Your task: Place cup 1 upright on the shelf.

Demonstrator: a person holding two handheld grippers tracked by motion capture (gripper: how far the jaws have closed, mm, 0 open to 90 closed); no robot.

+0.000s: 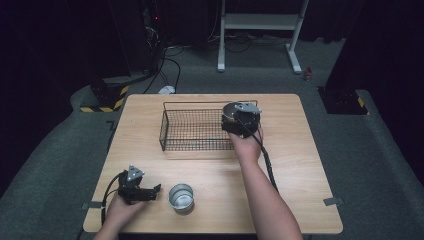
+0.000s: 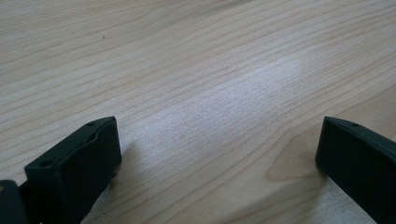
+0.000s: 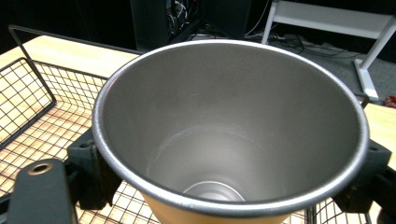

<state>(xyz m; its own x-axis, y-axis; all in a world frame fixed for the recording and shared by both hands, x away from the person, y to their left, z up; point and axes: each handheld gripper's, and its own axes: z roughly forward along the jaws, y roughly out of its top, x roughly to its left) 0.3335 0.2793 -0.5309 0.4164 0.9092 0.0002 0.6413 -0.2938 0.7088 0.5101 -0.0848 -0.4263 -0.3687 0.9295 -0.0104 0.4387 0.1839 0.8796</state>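
Your right gripper (image 1: 242, 120) is clamped on a steel cup (image 3: 229, 135), upright over the wire basket (image 1: 172, 125) for lowering in. Left gripper (image 1: 150, 192) rests wide open, empty, beside the second cup (image 1: 181, 197) to grab it.

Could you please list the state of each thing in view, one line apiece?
Right tool: shut on the held cup, above the basket's right end.
Held cup: upright, mouth up, empty, clamped between the jaws.
Left tool: open, jaws wide apart over bare wood.
Second cup: upright on the table, empty, untouched.
Wire basket: upright on the table, nothing resting in it.
Table: level.
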